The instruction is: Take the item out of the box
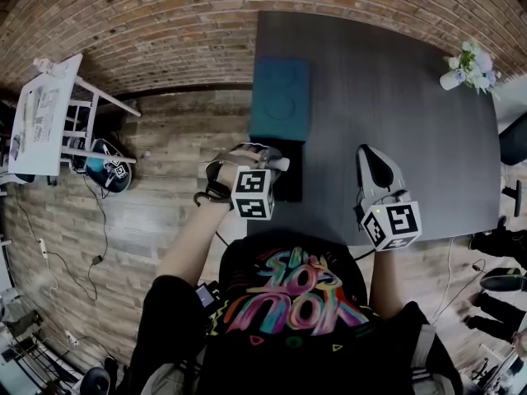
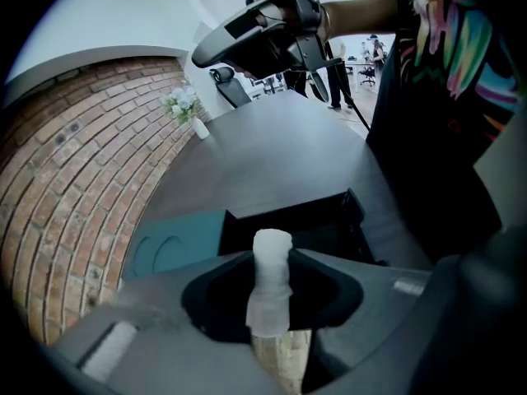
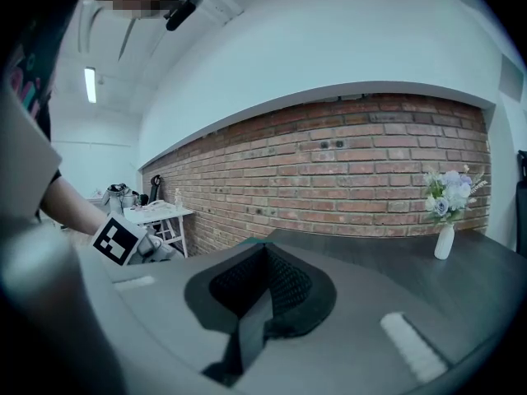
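The left hand-held gripper pinches the white tube tight so it won't drop; the black box sits just below it. The right hand-held gripper is closed on nothing.

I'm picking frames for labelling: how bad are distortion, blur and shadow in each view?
Head view: strong fisheye bows the brick wall into an arc, evenly lit. Left gripper view: black corners, the white bottle close up looks soft, the black box shows no inner detail. Right gripper view: brick courses curve, flowers crisp.
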A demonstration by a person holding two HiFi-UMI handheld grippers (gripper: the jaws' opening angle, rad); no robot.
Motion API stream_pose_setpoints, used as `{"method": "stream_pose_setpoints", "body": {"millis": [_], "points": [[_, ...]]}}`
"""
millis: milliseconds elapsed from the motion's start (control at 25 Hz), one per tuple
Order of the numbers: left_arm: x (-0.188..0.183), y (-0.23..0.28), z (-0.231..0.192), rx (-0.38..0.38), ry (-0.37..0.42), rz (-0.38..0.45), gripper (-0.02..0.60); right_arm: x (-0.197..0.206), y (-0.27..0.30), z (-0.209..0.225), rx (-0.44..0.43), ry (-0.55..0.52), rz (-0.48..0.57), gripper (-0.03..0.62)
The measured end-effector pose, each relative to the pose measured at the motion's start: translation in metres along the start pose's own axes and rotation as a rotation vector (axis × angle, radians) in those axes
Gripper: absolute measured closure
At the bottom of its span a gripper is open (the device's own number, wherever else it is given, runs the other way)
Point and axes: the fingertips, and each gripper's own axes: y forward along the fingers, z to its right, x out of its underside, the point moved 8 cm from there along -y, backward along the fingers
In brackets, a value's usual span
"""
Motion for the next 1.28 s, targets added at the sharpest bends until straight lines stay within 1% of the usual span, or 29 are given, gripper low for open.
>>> {"method": "stream_pose_setpoints", "body": {"millis": [120, 280, 520, 680, 880, 1080, 1280], "points": [[-0.004, -0.015, -0.007, -0.051, -0.057, 0.053, 0.446, 0.0, -0.001, -0.002, 0.001, 0.001, 0.008, 0.592], [-0.005, -0.036, -0.018, -0.14, -0.127, 0.096, 0.446, -0.001, 0.0, -0.004, -0.002, 0.006, 0.016, 0.592], [-0.011, -0.066, -0.033, -0.253, -0.224, 0.18, 0.446, -0.006, 0.005, -0.007, -0.015, 0.0, 0.028, 0.592], [-0.019, -0.084, -0.04, -0.313, -0.311, 0.265, 0.446, -0.009, 0.007, -0.008, -0.022, -0.003, 0.035, 0.592], [-0.024, -0.106, -0.048, -0.384, -0.468, 0.402, 0.446, -0.012, 0.009, -0.01, -0.028, -0.006, 0.041, 0.592], [-0.028, -0.123, -0.055, -0.464, -0.55, 0.473, 0.446, -0.014, 0.008, -0.008, -0.029, -0.005, 0.045, 0.592], [-0.026, -0.142, -0.06, -0.527, -0.635, 0.556, 0.446, -0.015, 0.009, -0.007, -0.034, -0.005, 0.049, 0.593]]}}
